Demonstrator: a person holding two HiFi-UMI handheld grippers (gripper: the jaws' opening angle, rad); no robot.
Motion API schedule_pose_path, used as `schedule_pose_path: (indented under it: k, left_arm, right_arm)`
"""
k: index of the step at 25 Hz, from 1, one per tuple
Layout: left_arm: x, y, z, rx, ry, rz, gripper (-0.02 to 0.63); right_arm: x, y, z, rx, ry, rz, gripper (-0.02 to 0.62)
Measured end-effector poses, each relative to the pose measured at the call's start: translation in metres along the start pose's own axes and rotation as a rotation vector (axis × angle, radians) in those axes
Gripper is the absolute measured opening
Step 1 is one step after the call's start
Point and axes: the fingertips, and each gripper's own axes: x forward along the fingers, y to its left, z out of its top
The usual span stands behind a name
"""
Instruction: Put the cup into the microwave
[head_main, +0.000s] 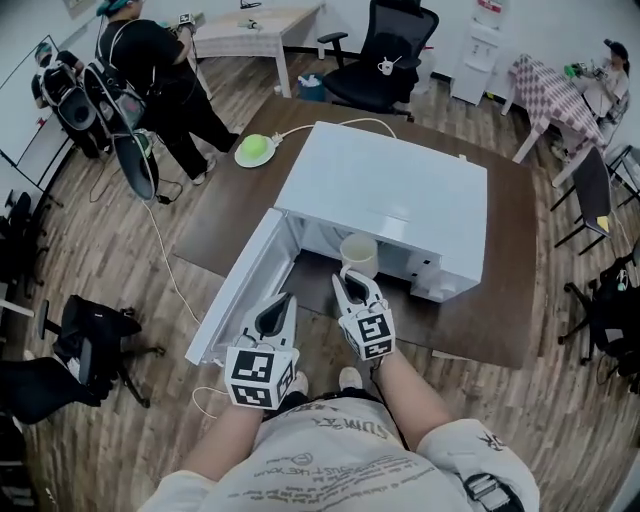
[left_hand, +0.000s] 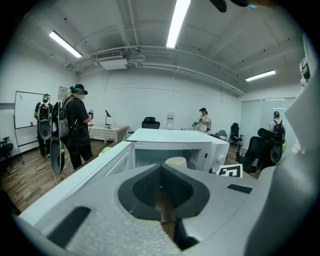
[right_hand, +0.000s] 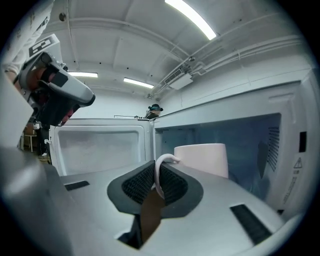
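The cup (head_main: 359, 254) is held by its handle (right_hand: 161, 172), on which the jaws of the right gripper (head_main: 353, 278) are clenched; it is seen at the mouth of the microwave (head_main: 400, 190), at twelve o'clock from that gripper. The microwave's door (head_main: 240, 285) is swung open toward seven o'clock. The left gripper (head_main: 284, 300) is kept beside the right one, at its nine o'clock, its jaws pressed together with nothing between them. The microwave is set on a brown table (head_main: 500, 290).
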Motion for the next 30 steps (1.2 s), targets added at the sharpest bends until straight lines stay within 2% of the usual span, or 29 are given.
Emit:
schedule_pose_path:
  k: [7, 14, 18, 23, 29, 30]
  left_arm:
    - [-0.008, 0.02, -0.007, -0.019, 0.026, 0.099, 0.014]
    - [-0.009, 0.016, -0.011, -0.035, 0.035, 0.171, 0.014]
    - [-0.007, 0.014, -0.014, -0.03, 0.035, 0.191, 0.014]
    - [-0.005, 0.007, -0.009, -0.026, 0.021, 0.203, 0.014]
    - [0.003, -0.001, -0.007, -0.021, 0.021, 0.19, 0.014]
    - [0.004, -0.002, -0.008, -0.022, 0.021, 0.186, 0.014]
  right_arm:
    - [0.041, -0.009, 0.004, 0.003, 0.004, 0.068, 0.037]
    - [0.064, -0.034, 0.005, 0.022, -0.005, 0.095, 0.037]
    - [0.074, -0.042, 0.005, 0.015, -0.004, 0.096, 0.037]
    - [0.076, -0.05, -0.014, 0.017, 0.032, 0.094, 0.038]
    - [0.069, -0.062, -0.025, 0.062, 0.062, 0.044, 0.041]
    - [0.068, -0.063, -0.029, 0.064, 0.074, 0.034, 0.067]
